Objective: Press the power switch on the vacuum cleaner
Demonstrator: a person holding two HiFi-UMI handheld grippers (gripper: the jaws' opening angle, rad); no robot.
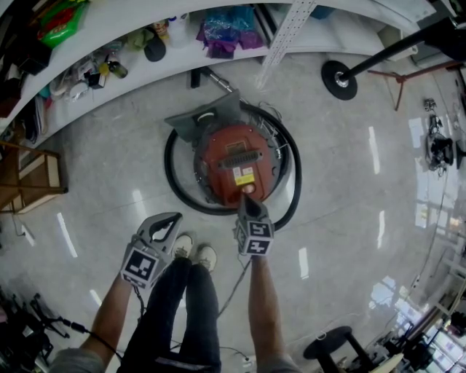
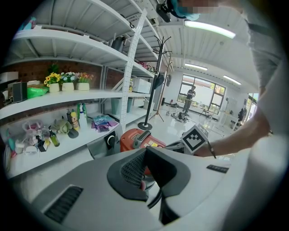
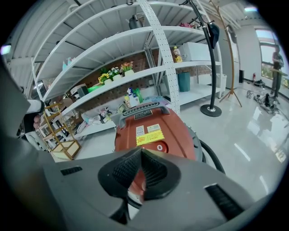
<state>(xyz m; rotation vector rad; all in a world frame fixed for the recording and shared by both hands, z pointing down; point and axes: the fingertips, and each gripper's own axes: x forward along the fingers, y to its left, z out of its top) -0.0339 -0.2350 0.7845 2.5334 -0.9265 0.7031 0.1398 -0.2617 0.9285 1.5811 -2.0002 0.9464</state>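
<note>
- Opens on a glossy pale floor (image 1: 349, 189), streaked with light, and white shelves (image 1: 131, 18) curving along the far side (bottles, bags and potted flowers on them).
- Finds the vacuum (image 1: 234, 162) in the middle of that floor: red, round, ringed by a black hose (image 1: 172, 171), with its grey handle (image 3: 142, 108) toward the shelves.
- Shows a yellow label (image 1: 245, 177) on the red top and a round red button (image 3: 159, 147) just below it, on the side nearer the person.
- Reaches with the right gripper (image 1: 247, 197) out to the vacuum's near edge, arm straight down from the camera, jaws pressed together with nothing between them.
- Puts that closed tip just beside the button in the right gripper view, a little to its left in the picture (touching or not, cannot tell).
- Holds the left gripper (image 1: 169, 218) lower and farther back, over bare floor and well apart from the vacuum, jaws likewise closed and empty.
- Looks from the left gripper view past its joined tips to the vacuum, with the right gripper's marker cube (image 2: 195, 137) just to the right of it.
- Takes in a pair of pale shoes (image 1: 195, 251) on the floor between the two grippers, just short of the hose (dark trouser legs above them).
- Leaves a black round stand base (image 1: 339, 79) on the floor at the upper right and a wooden rack (image 1: 29, 175) at the left edge, both well apart from the vacuum.
</note>
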